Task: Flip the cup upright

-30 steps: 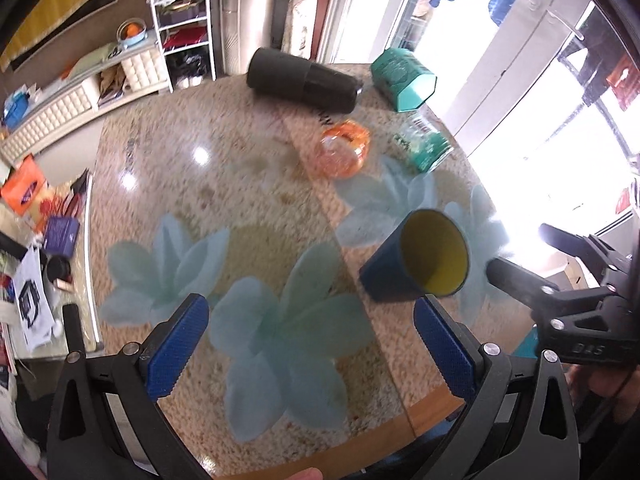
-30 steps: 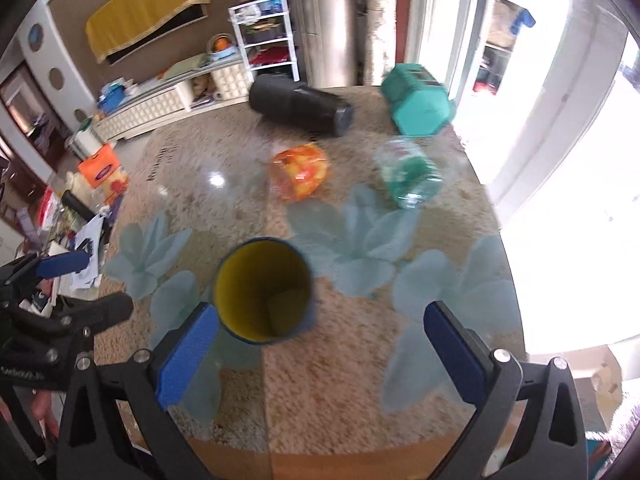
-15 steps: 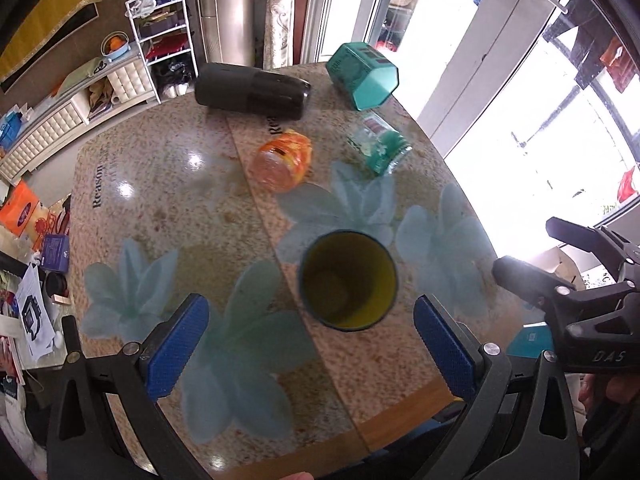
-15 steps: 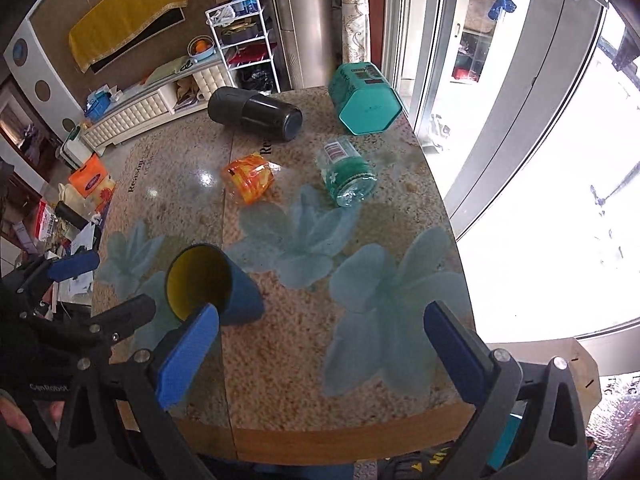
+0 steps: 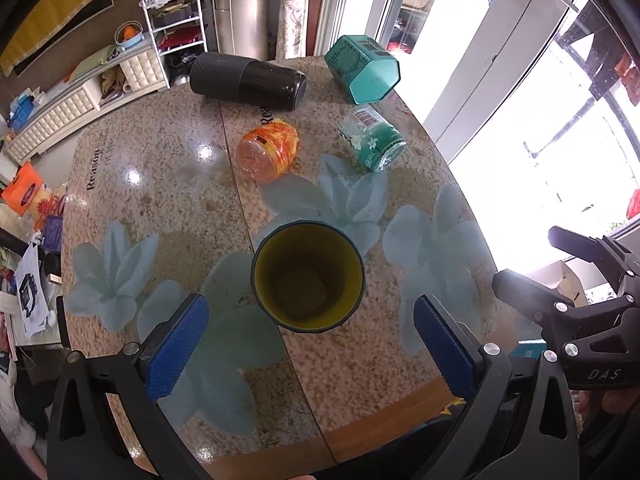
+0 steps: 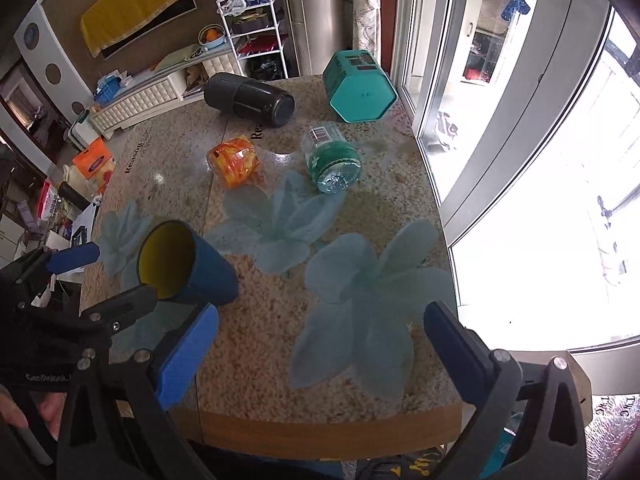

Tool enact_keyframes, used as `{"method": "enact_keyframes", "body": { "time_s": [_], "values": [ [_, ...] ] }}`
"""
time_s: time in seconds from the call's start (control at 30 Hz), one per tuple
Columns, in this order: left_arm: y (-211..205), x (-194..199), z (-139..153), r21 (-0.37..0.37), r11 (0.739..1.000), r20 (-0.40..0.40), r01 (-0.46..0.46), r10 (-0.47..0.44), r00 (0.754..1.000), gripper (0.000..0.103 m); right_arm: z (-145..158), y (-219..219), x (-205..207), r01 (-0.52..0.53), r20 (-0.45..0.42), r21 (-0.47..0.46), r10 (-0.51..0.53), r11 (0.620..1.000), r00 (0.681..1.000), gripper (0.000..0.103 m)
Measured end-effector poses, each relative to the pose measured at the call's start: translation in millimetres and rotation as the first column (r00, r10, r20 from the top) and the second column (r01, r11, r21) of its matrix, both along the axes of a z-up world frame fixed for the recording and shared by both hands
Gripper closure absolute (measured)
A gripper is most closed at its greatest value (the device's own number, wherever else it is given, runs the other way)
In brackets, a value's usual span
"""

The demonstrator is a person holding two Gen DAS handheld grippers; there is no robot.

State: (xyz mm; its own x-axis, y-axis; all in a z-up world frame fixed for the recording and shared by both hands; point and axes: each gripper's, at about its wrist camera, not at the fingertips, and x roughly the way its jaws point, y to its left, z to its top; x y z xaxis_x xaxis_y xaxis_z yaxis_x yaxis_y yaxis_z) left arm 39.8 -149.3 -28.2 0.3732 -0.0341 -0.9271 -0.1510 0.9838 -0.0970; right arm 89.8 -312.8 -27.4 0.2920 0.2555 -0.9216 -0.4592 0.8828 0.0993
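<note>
a: going left to right on the speckled stone table (image 5: 168, 200) with its pale blue flower prints, what's there?

b: the left gripper (image 5: 312, 344) sits at 6 o'clock in its own view, ribbed blue pads spread wide with nothing between them. the cup (image 5: 308, 276), smooth dark blue outside and matte yellow inside, stands upright on the table just ahead of those pads, mouth up, touching neither.

a: and in the right wrist view?

b: there the cup (image 6: 188, 264) is at 9 o'clock, a tapered cone shape. the right gripper (image 6: 320, 352) is also spread wide and empty, above a flower print near the wooden table edge, well apart from the cup.

a: what's further back?

b: toward 12 o'clock a textured black cylinder (image 5: 246, 82) lies on its side. nearer lie a clear orange plastic jar (image 5: 268, 152) and a green labelled bottle (image 5: 372, 140). a teal hexagonal tin (image 5: 362, 68) is tipped over at 1 o'clock.
</note>
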Motion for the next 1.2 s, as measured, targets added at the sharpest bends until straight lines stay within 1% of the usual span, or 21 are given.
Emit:
{"method": "enact_keyframes", "body": {
  "time_s": [0.17,0.73,1.2],
  "values": [
    [-3.1,-2.2,4.1,0.004,1.000,0.011,-0.011,0.011,1.000,0.000,2.7,-4.8,0.3,-0.015,0.008,0.013,0.015,1.000,1.000,0.000],
    [-2.0,-3.4,3.9,0.005,1.000,0.012,-0.025,0.025,1.000,0.000,1.2,-4.3,4.4,-0.042,0.003,0.017,0.042,0.999,0.999,0.000],
    [-2.4,-0.7,4.8,0.011,1.000,0.015,-0.025,0.025,1.000,0.000,2.3,-5.4,6.2,-0.039,0.003,0.020,0.039,0.999,0.999,0.000]
  ]
}}
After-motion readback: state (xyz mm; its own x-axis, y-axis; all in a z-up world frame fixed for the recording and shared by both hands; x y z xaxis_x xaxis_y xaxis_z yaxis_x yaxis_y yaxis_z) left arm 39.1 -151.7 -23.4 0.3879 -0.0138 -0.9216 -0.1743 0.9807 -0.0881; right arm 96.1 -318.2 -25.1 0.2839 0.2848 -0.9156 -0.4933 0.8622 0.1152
